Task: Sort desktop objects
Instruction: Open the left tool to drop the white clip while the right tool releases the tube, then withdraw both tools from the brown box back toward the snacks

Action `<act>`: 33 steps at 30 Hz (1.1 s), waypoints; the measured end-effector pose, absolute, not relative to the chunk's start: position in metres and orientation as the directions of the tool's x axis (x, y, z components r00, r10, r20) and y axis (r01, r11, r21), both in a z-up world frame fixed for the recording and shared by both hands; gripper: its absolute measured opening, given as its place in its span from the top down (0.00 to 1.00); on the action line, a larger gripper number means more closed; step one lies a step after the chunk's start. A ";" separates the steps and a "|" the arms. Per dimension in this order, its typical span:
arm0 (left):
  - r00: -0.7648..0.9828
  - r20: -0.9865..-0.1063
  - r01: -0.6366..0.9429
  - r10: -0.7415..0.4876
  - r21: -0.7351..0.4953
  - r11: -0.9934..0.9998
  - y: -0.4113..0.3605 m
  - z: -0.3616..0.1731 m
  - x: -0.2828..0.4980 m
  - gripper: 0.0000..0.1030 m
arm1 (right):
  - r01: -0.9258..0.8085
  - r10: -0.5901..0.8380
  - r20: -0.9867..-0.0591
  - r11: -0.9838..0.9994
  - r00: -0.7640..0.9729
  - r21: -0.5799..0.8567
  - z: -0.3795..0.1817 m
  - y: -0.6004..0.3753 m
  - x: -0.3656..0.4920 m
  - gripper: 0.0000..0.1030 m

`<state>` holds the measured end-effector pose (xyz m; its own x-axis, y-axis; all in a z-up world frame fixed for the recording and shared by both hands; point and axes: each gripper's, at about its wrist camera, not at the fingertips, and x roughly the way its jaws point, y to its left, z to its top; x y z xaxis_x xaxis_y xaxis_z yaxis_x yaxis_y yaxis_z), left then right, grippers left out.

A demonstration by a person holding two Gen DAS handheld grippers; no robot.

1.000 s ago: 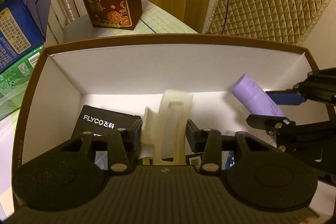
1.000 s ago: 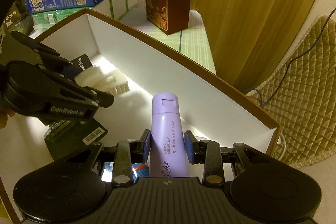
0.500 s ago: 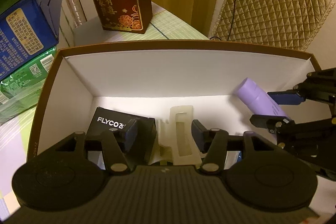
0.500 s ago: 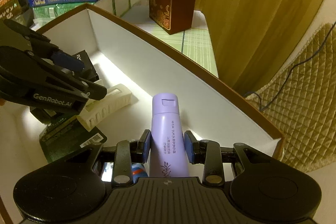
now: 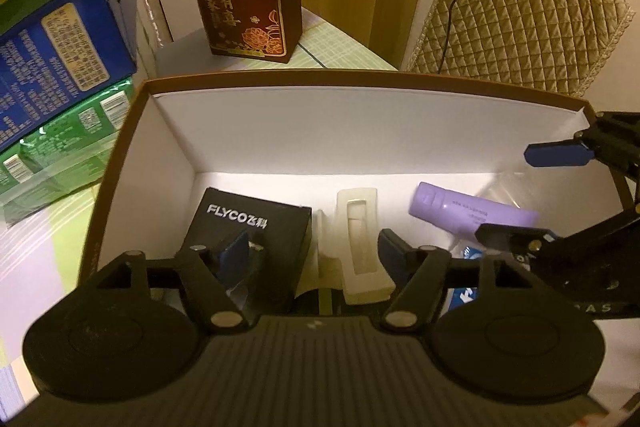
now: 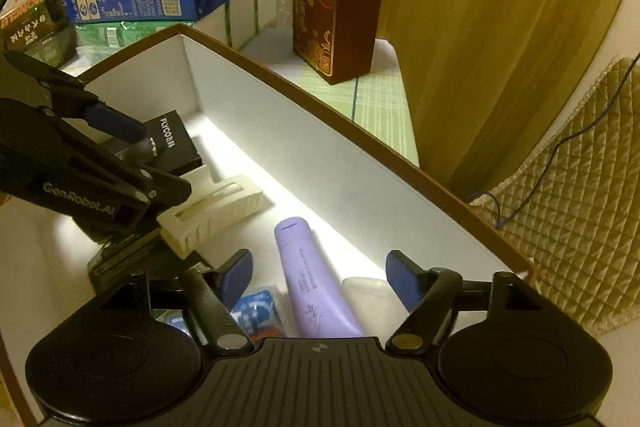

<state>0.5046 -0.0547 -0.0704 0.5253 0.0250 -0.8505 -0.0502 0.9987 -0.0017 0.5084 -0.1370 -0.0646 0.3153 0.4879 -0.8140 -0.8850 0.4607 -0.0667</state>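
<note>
Both tools gape wide, gripping nothing: left tool (image 5: 314, 247) above the cream clip (image 5: 358, 227), right tool (image 6: 320, 275) over the purple tube (image 6: 308, 271), inside the white box (image 5: 320, 131) on the bench (image 6: 380, 99).

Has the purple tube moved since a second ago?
Yes. The purple tube has left the right gripper, whose jaws now stand open, and lies flat on the floor of the box, by its far wall.
</note>
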 end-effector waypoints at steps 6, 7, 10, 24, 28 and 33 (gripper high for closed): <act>0.549 -0.835 -0.053 0.026 -0.004 0.999 -0.055 -0.058 0.486 0.30 | -0.878 0.511 -0.802 0.477 0.308 -0.034 -0.052 -0.147 0.496 0.14; 0.552 -0.833 -0.053 0.029 -0.001 0.999 -0.055 -0.056 0.483 0.30 | -0.877 0.516 -0.799 0.480 0.309 -0.029 -0.050 -0.149 0.493 0.12; 0.563 -0.825 -0.062 0.041 0.007 0.998 -0.056 -0.047 0.472 0.28 | -0.872 0.528 -0.791 0.490 0.309 -0.014 -0.042 -0.155 0.485 0.09; 0.626 -0.778 -0.121 0.047 -0.037 0.992 -0.054 0.002 0.388 0.24 | -0.837 0.592 -0.729 0.545 0.343 0.049 -0.007 -0.199 0.431 0.04; 0.637 -0.769 -0.138 0.053 -0.047 0.989 -0.055 0.010 0.364 0.23 | -0.828 0.599 -0.714 0.558 0.362 0.048 0.000 -0.210 0.415 0.02; 0.645 -0.763 -0.161 0.051 -0.070 0.984 -0.057 0.016 0.332 0.23 | -0.821 0.613 -0.694 0.568 0.376 0.057 0.007 -0.222 0.391 0.02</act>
